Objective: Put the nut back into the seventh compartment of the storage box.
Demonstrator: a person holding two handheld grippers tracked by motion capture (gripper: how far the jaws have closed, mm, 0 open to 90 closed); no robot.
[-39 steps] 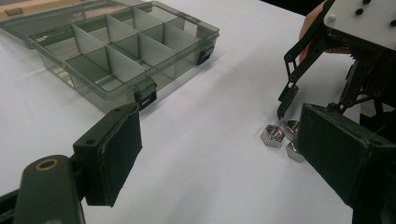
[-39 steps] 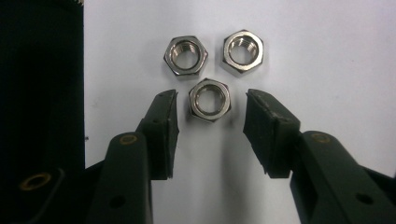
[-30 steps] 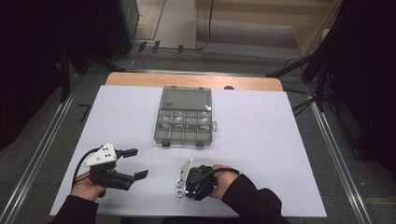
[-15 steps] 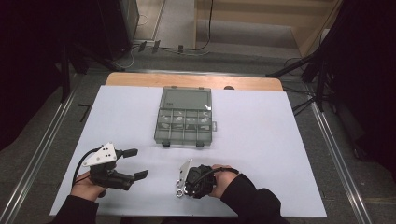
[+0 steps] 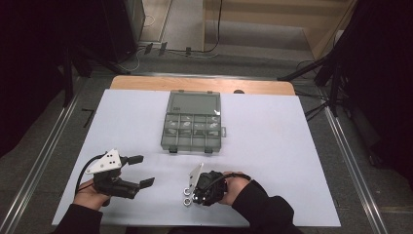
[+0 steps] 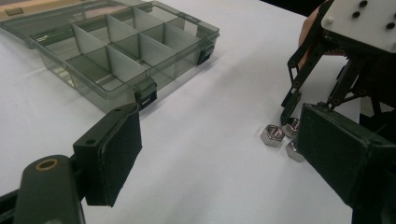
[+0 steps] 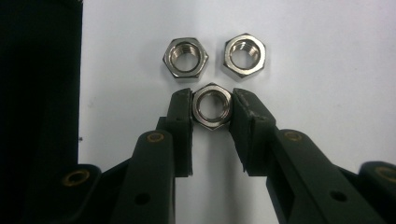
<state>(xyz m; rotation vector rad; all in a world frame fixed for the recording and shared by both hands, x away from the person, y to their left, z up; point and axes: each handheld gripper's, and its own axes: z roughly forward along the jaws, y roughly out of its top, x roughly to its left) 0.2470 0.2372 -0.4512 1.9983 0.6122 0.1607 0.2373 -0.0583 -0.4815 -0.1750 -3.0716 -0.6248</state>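
Note:
Three steel hex nuts lie close together on the white table near its front edge. My right gripper points down at them, its jaws pressed on both sides of one hex nut; the other two nuts lie just beyond it. In the high view that right gripper is in the person's hand at front centre. My left gripper is held at the front left, open and holding nothing. In the left gripper view its open jaws frame the nuts and the right gripper.
A smoky transparent compartment box sits at the table's middle rear, latches toward the person; it also appears in the left gripper view. The white table ends at a wooden strip at the back. Dark stands and cables surround it.

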